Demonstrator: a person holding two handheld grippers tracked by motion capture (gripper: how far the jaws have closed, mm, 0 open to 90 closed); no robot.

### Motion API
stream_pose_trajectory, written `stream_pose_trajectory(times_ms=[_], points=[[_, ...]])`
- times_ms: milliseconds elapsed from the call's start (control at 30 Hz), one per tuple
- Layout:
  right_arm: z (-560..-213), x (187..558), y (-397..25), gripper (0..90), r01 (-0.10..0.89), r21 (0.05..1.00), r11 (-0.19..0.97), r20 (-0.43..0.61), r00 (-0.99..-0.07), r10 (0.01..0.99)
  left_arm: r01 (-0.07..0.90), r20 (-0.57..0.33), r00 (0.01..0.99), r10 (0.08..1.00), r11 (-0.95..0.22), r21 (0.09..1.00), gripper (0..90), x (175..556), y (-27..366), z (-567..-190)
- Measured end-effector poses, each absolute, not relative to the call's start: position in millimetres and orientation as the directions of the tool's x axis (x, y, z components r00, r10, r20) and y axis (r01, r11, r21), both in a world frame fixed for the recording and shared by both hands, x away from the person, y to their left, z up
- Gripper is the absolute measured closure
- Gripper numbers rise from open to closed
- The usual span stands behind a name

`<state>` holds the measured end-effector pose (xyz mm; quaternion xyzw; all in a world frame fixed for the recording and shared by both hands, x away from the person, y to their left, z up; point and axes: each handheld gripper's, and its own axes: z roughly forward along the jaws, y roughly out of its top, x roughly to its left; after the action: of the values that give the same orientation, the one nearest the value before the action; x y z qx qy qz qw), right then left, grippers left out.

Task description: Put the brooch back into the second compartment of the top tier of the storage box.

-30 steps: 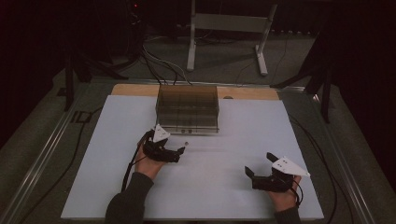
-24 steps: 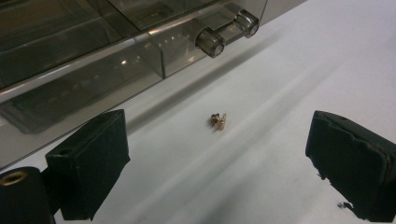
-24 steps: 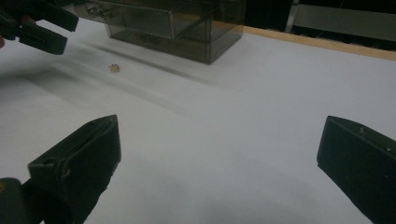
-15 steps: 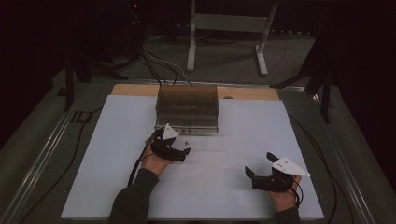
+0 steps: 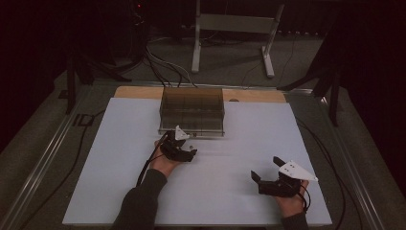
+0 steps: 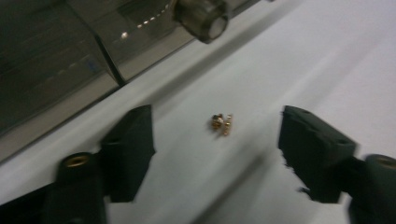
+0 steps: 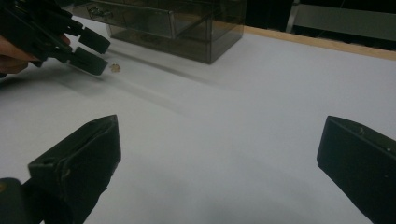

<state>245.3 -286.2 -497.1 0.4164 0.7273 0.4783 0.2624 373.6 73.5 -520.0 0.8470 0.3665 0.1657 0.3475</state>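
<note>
Fingers of the left gripper were wide apart around a tiny gold piece, probably ready to close and pinch it, beside the smoky drawer box

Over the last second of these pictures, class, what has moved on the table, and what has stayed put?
The left gripper has moved to the right along the front of the drawer box, its fingers open and now either side of a small gold piece on the white mat. Nothing was taken hold of or let go. The right gripper, also open, the box and the mat stayed as they were.
</note>
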Motion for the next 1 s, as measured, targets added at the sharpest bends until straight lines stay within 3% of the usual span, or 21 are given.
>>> stream_pose_trajectory(times_ms=[200,633,1000], points=[[-497,245,-286,0.2,0.355,0.914,0.197,0.017,-0.517,0.856,0.518,0.016,0.685,0.728,-0.502,0.692,51.9,382,71,-523],[-497,245,-286,0.2,0.355,0.914,0.197,0.018,-0.520,0.854,0.491,0.020,0.732,0.681,-0.548,0.677,78.5,384,62,-522],[-497,245,-286,0.2,0.356,0.913,0.197,0.019,-0.520,0.854,0.512,-0.013,0.732,0.681,-0.537,0.670,80.1,385,65,-521]])
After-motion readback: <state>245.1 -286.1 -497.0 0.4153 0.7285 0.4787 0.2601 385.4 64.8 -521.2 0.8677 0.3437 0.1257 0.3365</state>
